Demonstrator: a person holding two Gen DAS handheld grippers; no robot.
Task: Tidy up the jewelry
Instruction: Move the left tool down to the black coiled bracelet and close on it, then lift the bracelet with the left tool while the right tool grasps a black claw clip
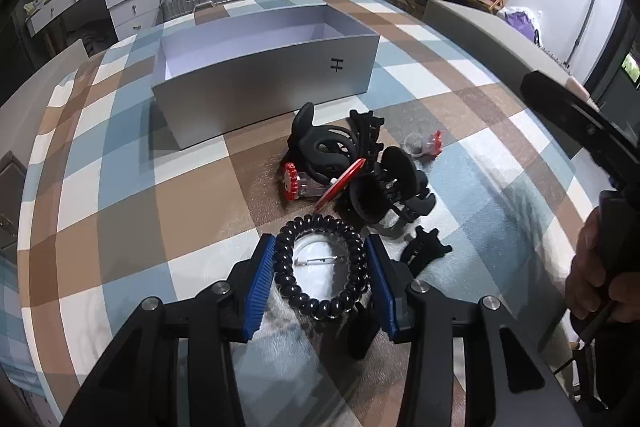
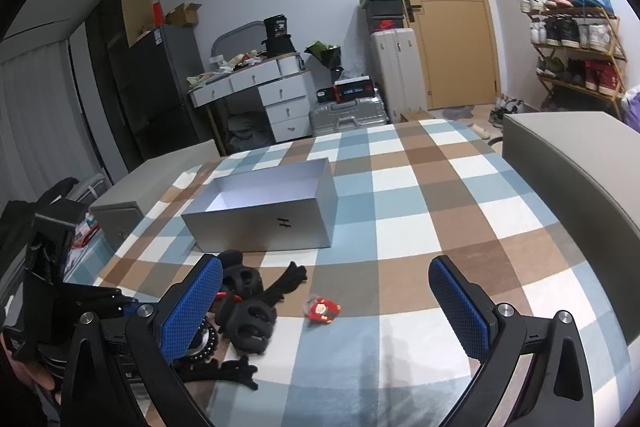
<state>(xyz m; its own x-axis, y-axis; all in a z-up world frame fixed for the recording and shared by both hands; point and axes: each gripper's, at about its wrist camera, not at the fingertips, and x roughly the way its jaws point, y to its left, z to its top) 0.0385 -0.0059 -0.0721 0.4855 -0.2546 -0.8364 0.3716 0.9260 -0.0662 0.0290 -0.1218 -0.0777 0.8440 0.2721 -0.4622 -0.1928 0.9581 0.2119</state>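
Spiral hair tie (image 1: 322,267) between left jaws; hair clips (image 1: 360,167) crowd ahead; right jaws wide.

There's an "H" printed in black on the front wall of the grey box (image 1: 335,65) (lying sideways as it faces us). Farther back, "36" shows on a black box (image 2: 276,25) atop the dresser.

Left claw (image 1: 320,271) pads touching black spiral hair tie (image 1: 322,265), grey box (image 1: 264,83) beyond
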